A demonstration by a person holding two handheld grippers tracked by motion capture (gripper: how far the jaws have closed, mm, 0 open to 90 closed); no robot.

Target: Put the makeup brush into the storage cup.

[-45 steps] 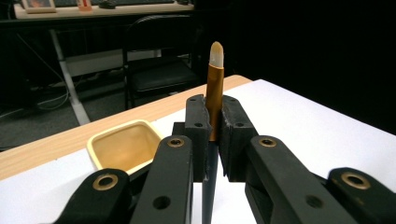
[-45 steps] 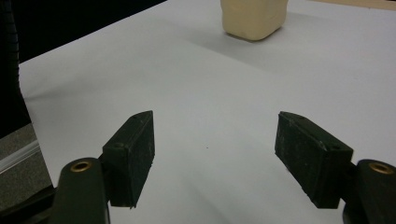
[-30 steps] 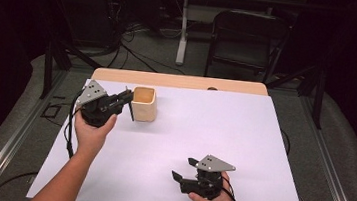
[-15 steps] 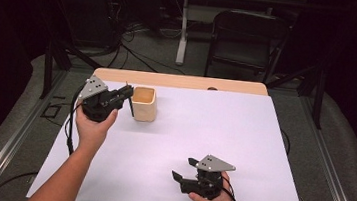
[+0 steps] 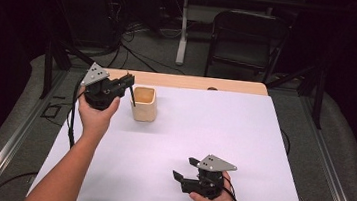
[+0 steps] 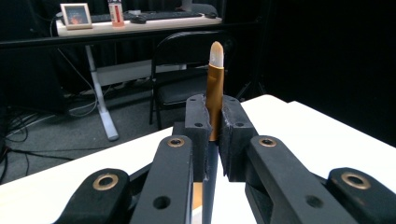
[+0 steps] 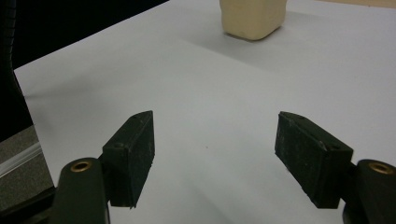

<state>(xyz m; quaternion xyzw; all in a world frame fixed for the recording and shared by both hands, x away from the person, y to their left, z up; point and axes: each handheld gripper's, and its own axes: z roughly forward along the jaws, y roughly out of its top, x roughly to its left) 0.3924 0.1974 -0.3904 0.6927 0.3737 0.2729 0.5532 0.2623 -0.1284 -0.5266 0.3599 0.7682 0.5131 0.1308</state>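
My left gripper (image 5: 129, 82) is held above the table's far left, just left of a beige cup (image 5: 144, 105), and is shut on a thin pen-like stick (image 5: 132, 95). In the left gripper view the pads (image 6: 198, 122) clamp its gold barrel (image 6: 215, 95); a pale tip points up and a dark lower part hangs below. My left gripper (image 6: 214, 126) stays apart from the cup. Near the front edge my right gripper (image 5: 184, 167) rests open and empty. In the right gripper view my right gripper (image 7: 215, 144) has its jaws wide over bare white sheet, with the cup (image 7: 252, 18) far ahead.
A white sheet (image 5: 243, 137) covers the wooden table (image 5: 193, 82), whose far strip is bare. A black chair (image 5: 245, 42) and a desk leg (image 5: 183, 35) stand beyond the far edge. Cables lie on the floor at the left.
My left gripper has risen a little and drifted toward the cup with the stick held in it. The right gripper has stayed put.
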